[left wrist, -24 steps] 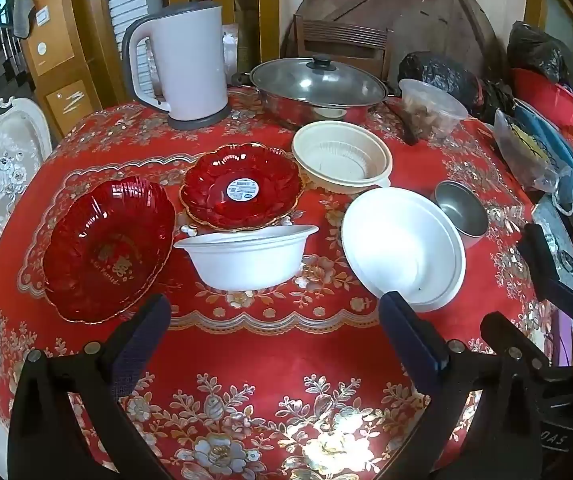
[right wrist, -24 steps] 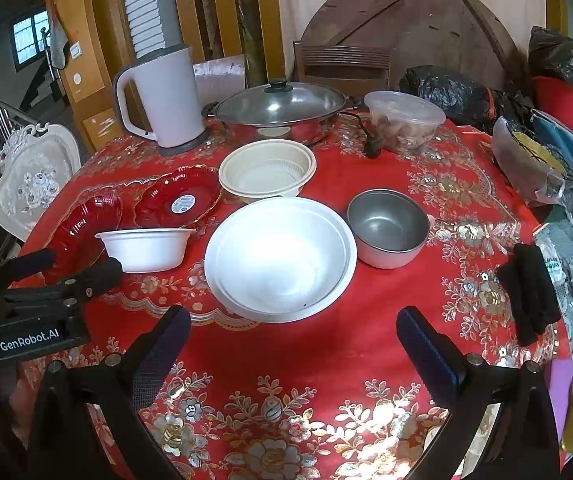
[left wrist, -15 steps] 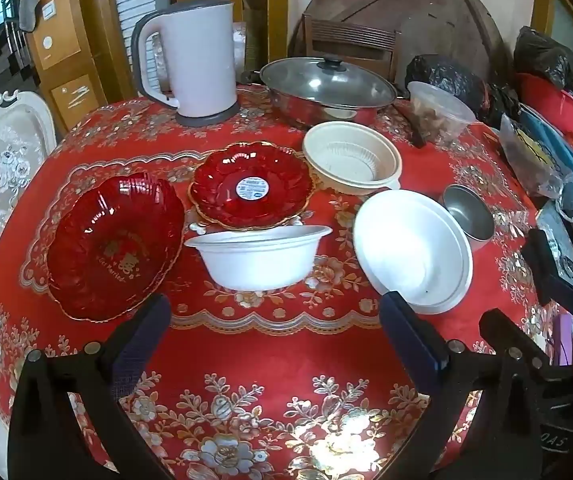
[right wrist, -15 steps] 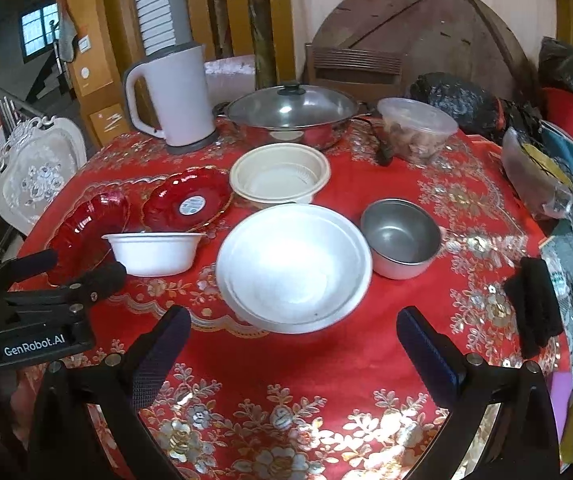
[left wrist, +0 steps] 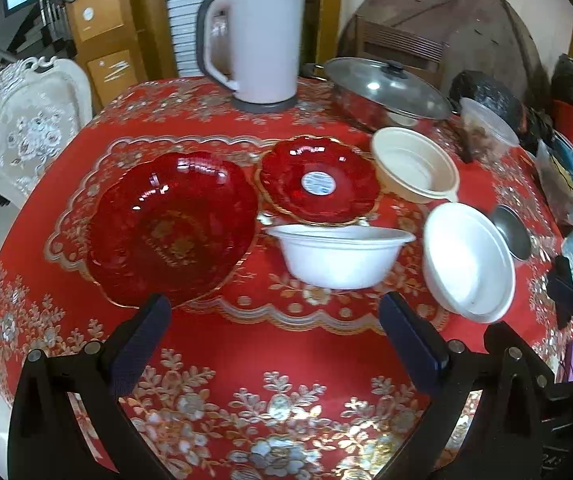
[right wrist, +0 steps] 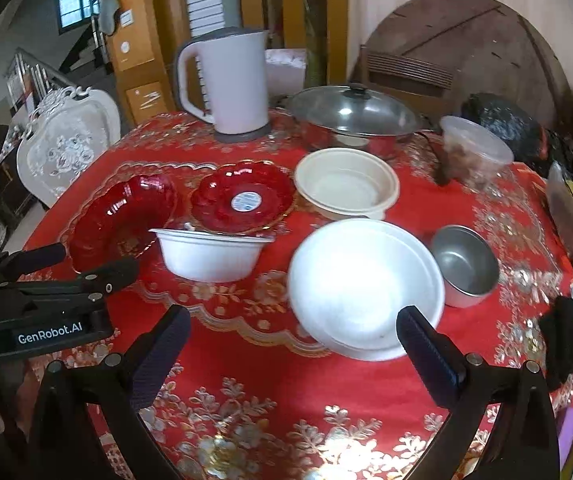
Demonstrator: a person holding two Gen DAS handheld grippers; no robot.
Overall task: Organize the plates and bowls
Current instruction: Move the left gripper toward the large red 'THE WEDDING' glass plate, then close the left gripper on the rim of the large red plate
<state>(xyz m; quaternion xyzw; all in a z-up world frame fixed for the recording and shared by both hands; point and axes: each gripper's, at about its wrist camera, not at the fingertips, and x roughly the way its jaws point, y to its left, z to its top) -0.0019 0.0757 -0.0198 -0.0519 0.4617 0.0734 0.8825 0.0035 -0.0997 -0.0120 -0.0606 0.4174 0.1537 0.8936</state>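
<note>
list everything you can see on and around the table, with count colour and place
tablecloth: 1, red with gold flowers, covers the table
large glass dish: 1, red, left
small scalloped plate: 1, red with gold rim, centre
small bowl: 1, white, in front of the scalloped plate
wide bowl: 1, white, right of centre
plastic bowl: 1, cream, behind the wide bowl
metal bowl: 1, silver, right of the wide bowl
kettle: 1, white and grey, back
lidded pan: 1, steel, back
lidded tub: 1, clear, back right
chair: 1, white, left of the table
left gripper: 1, black, fingers open
right gripper: 1, black, fingers open
</note>
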